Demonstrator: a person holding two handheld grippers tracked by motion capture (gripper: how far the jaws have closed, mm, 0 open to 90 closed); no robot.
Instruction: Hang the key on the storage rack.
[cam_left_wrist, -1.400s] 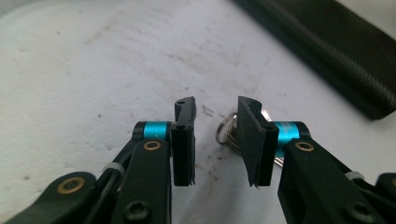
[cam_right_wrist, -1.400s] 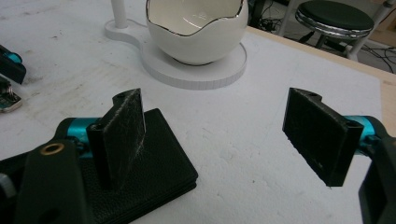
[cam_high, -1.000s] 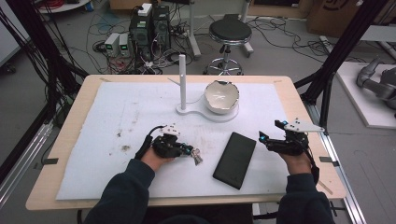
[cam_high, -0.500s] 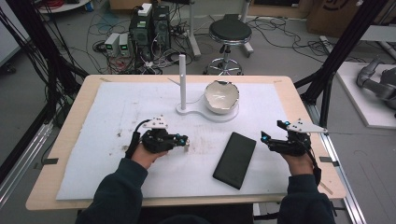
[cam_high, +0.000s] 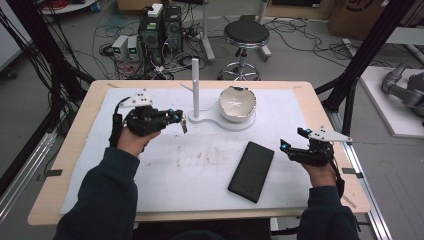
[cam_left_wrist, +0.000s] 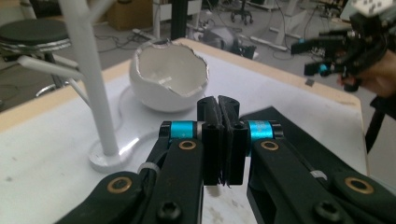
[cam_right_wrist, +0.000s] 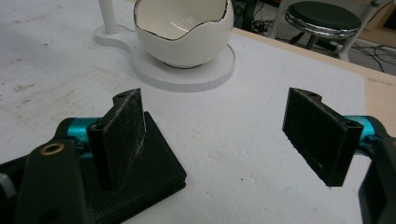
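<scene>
My left gripper (cam_high: 176, 118) hovers above the table's left half, just left of the white post (cam_high: 195, 86). Its jaws are pressed together, and a small metal key ring (cam_high: 184, 125) dangles from their tip. From the left gripper view, the closed gripper (cam_left_wrist: 218, 100) points at the post (cam_left_wrist: 91, 79) and the white egg-shaped bowl (cam_left_wrist: 169, 77). My right gripper (cam_high: 292, 144) rests open at the right edge of the mat. In the right gripper view, the gripper (cam_right_wrist: 215, 121) holds nothing, and a black wallet (cam_right_wrist: 149, 163) lies under its left jaw.
The post and the bowl (cam_high: 237, 104) share one white stand (cam_high: 227, 122) at the back centre. The black wallet (cam_high: 251, 171) lies flat right of centre on the white mat (cam_high: 200, 180). A stool (cam_high: 245, 35) and cables stand beyond the table.
My left gripper has risen off the mat and moved back toward the post, lifting the key ring. The right gripper has stayed put.
</scene>
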